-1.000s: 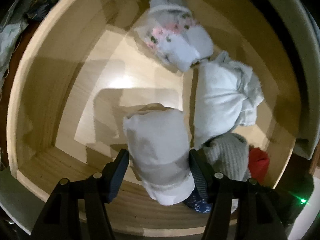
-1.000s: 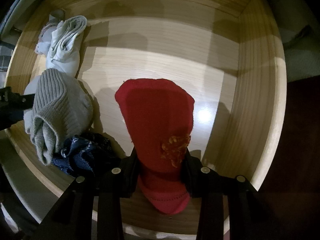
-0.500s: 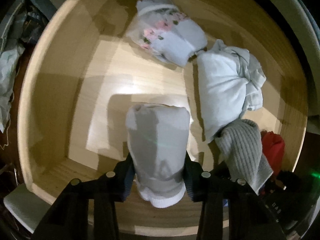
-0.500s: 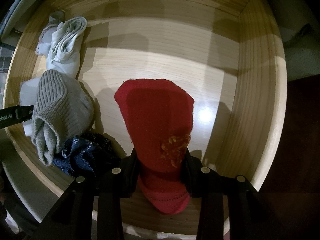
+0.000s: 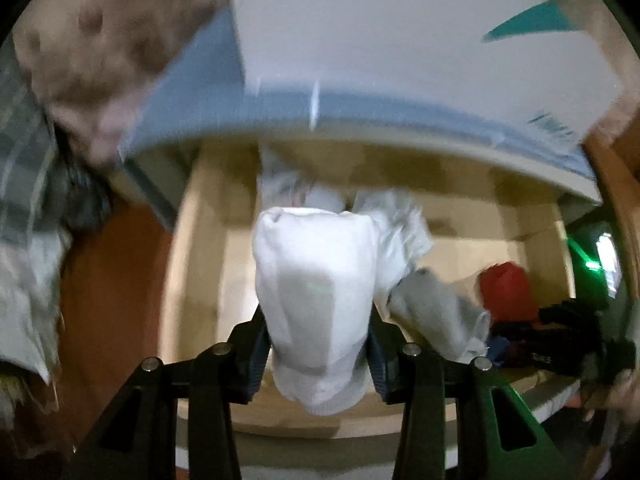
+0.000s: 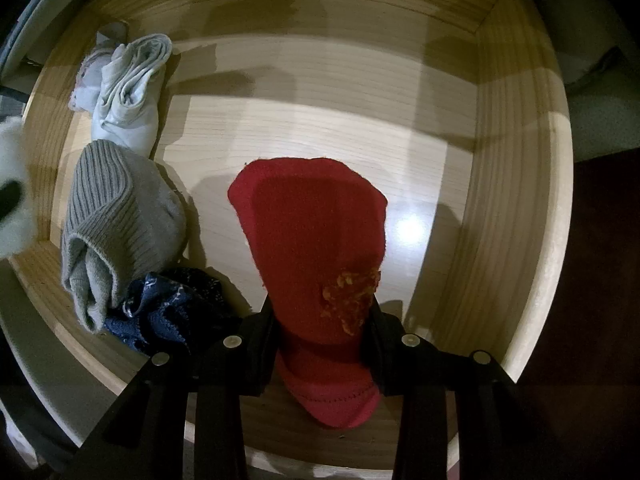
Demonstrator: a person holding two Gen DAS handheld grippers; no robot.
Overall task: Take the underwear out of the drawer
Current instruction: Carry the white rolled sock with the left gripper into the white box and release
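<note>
The left tool has closed on the white bundle and lifted it above the drawer.

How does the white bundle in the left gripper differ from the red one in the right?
The white bundle is plain; the red bundle has a yellow patch. The white bundle looks blurred, the red bundle sharp above the drawer floor. Both sit clamped in a gripper.

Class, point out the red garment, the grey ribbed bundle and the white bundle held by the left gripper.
red garment (image 6: 312, 240): right wrist view, middle of its cloth.
grey ribbed bundle (image 6: 116, 216): right wrist view, ribbed top.
white bundle (image 5: 316, 288): left wrist view, its middle.
</note>
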